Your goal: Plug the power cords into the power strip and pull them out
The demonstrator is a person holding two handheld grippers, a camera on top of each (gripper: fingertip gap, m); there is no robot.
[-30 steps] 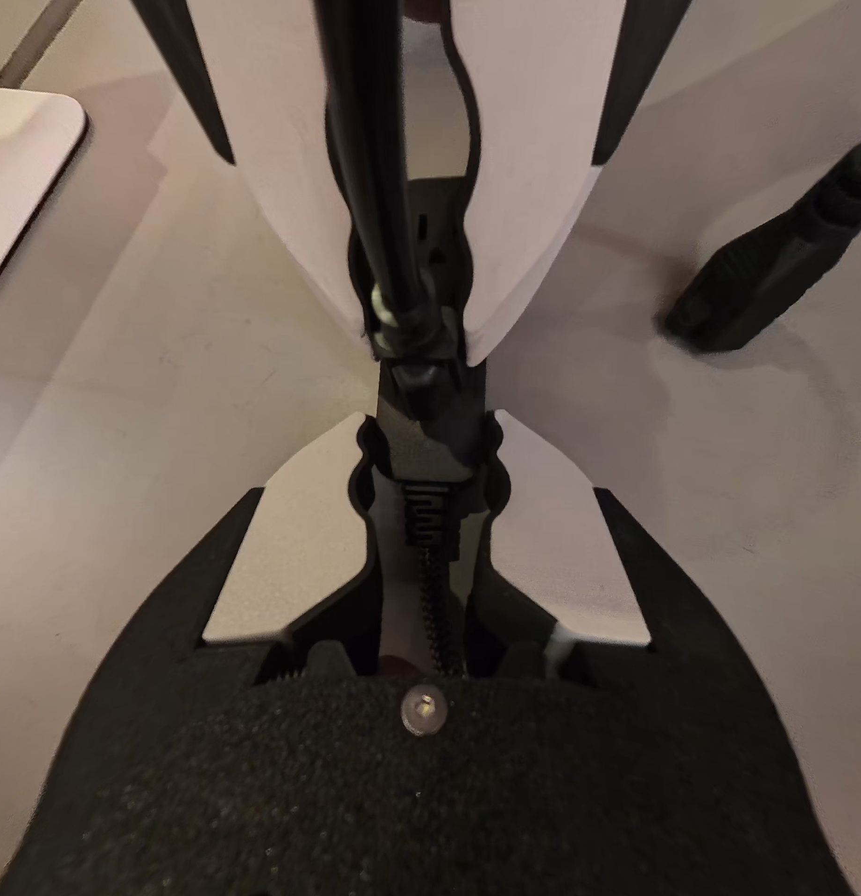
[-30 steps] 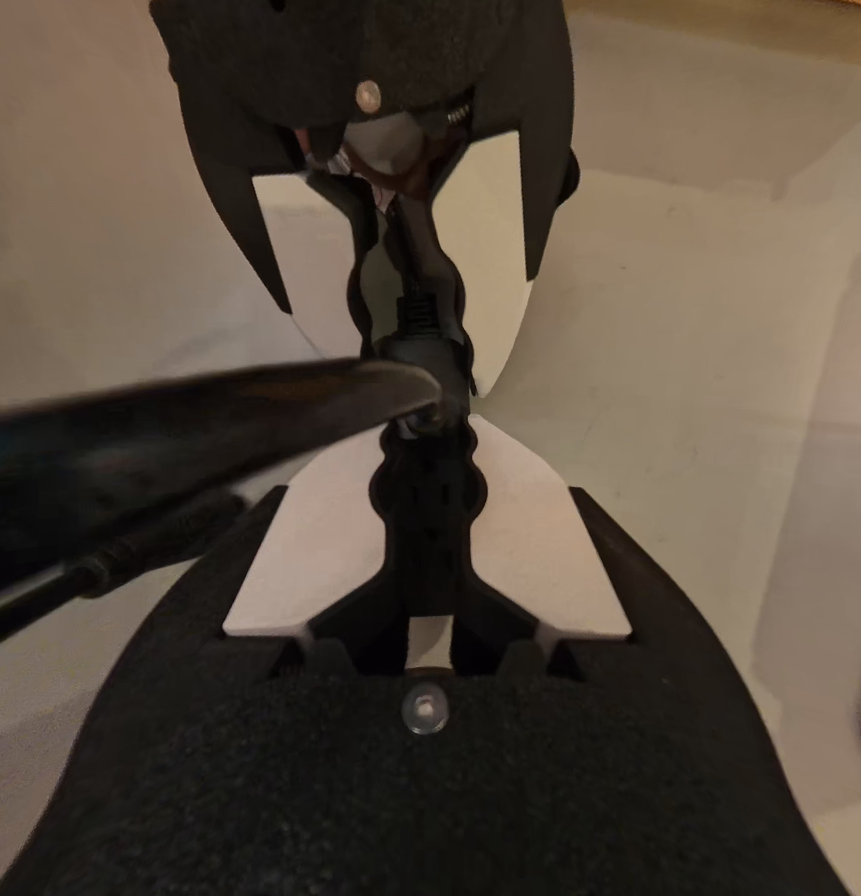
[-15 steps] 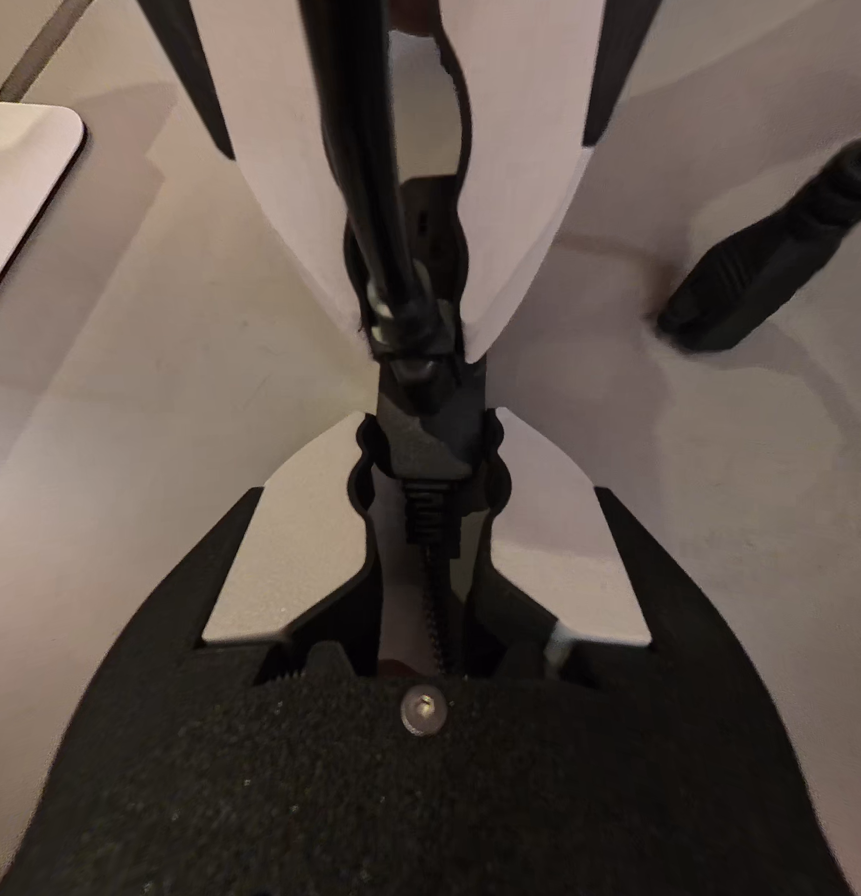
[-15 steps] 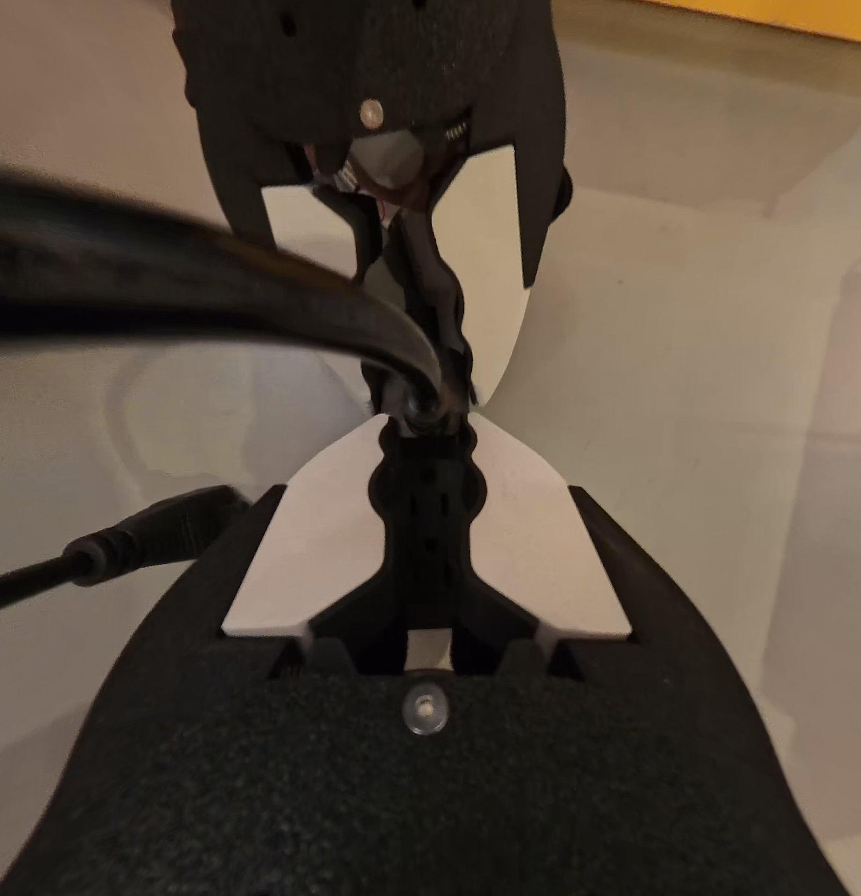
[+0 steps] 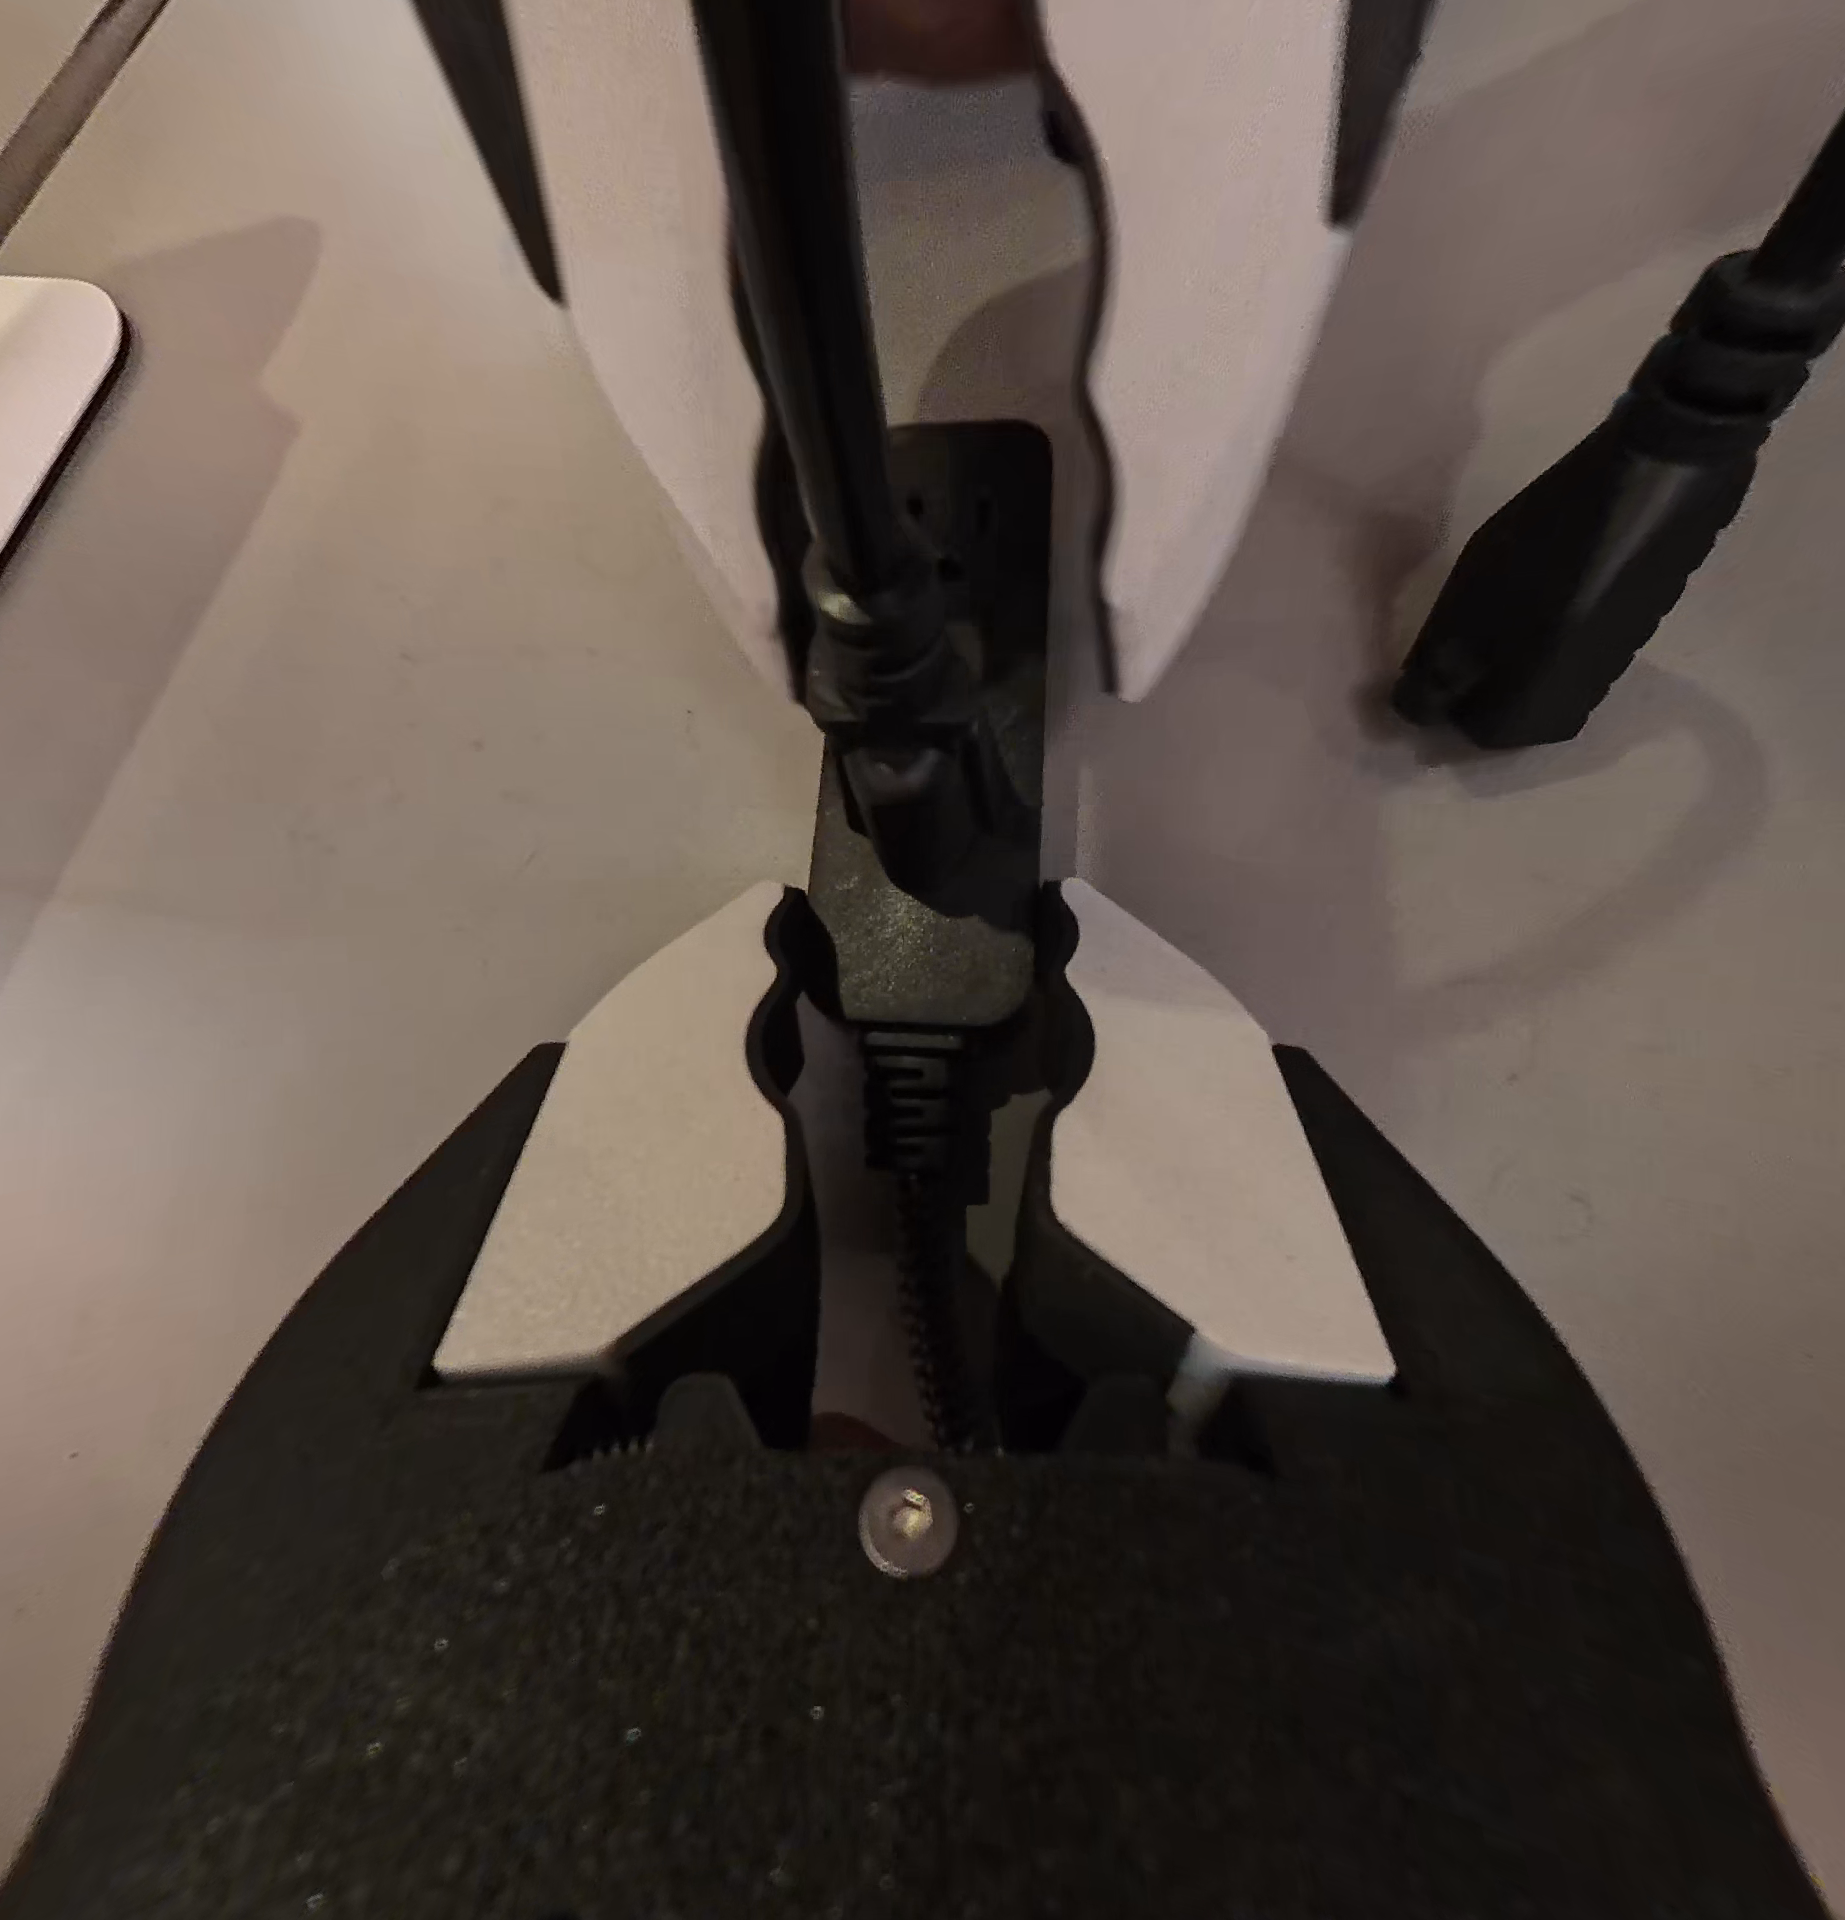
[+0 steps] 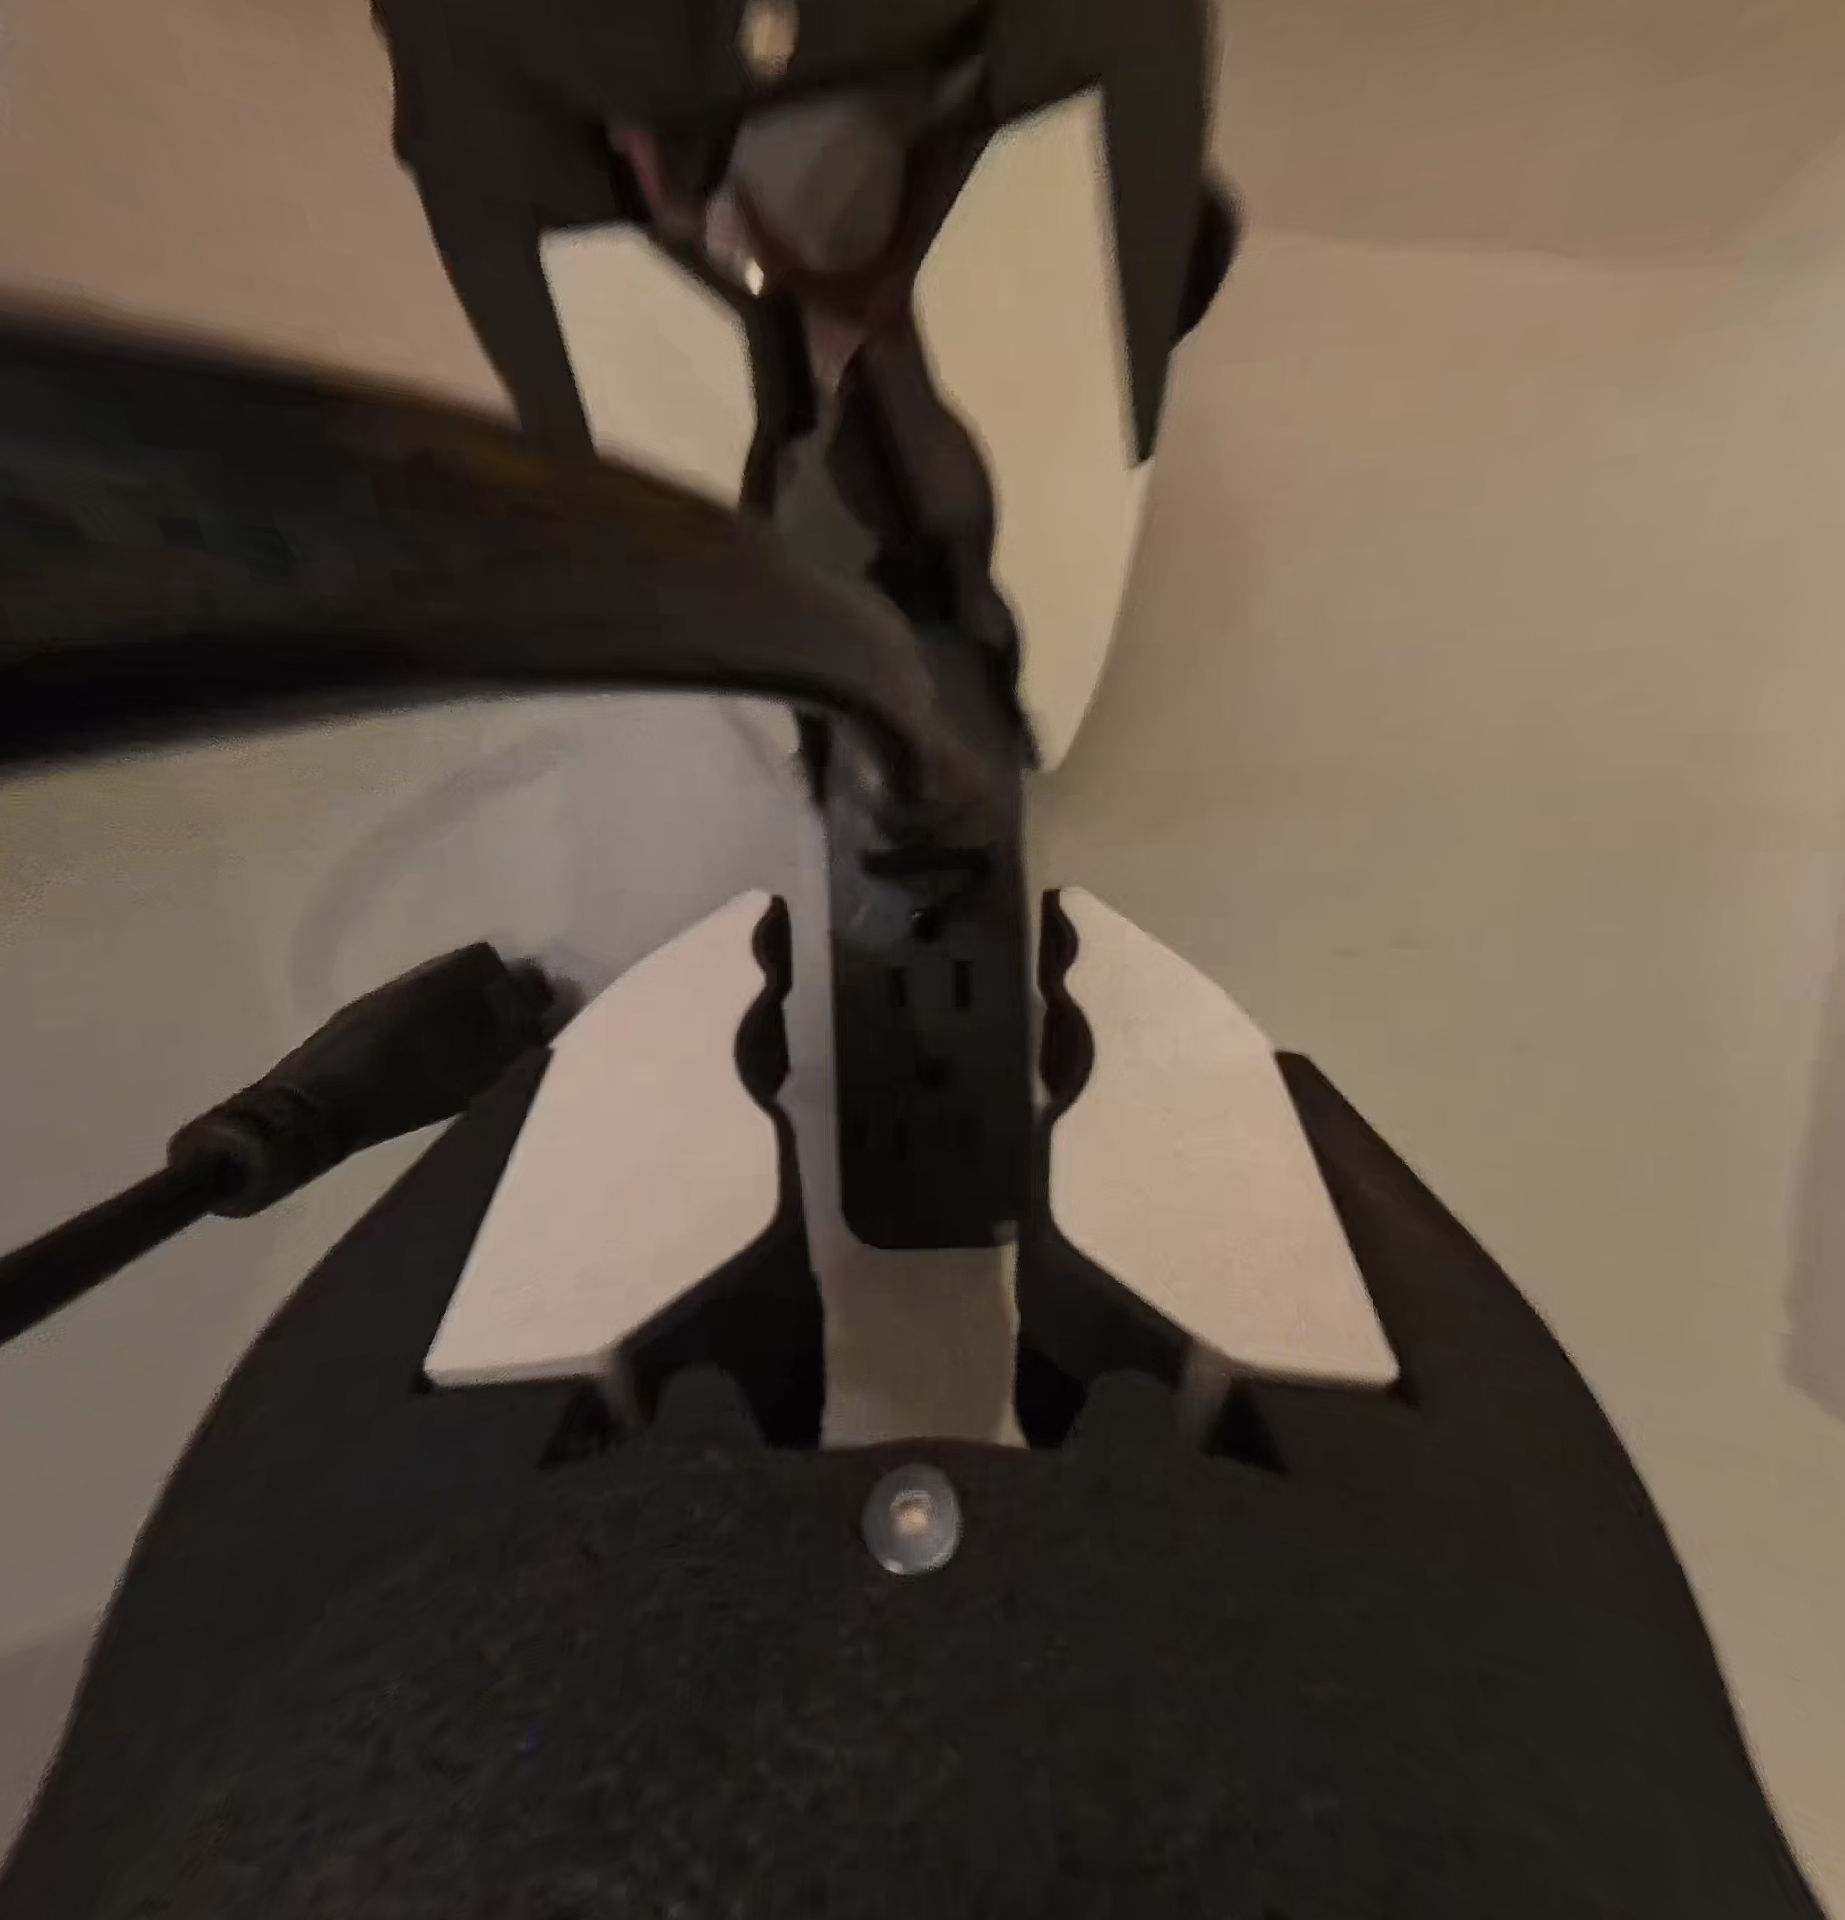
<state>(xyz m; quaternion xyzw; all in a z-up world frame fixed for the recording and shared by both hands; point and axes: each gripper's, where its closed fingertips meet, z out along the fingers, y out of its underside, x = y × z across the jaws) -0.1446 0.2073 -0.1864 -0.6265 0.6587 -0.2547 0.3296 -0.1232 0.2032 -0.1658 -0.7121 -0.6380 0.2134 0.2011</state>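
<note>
Between the spread right claw [image 6: 918, 914] fingers lies the power strip [image 6: 928, 1101], untouched.

From each wrist we look down along our own fingers, close over the table [image 5: 378, 831]. We face each other; both views share the power strip [image 5: 928, 935] at 12 o'clock.

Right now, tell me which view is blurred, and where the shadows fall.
Right wrist view: motion-smeared, worst on the thick black cord and the far left gripper; the black power strip is soft. Left wrist view: sharp; dim warm light, the loose black plug casting a soft shadow on the pale table; wide-angle bending at the edges.
</note>
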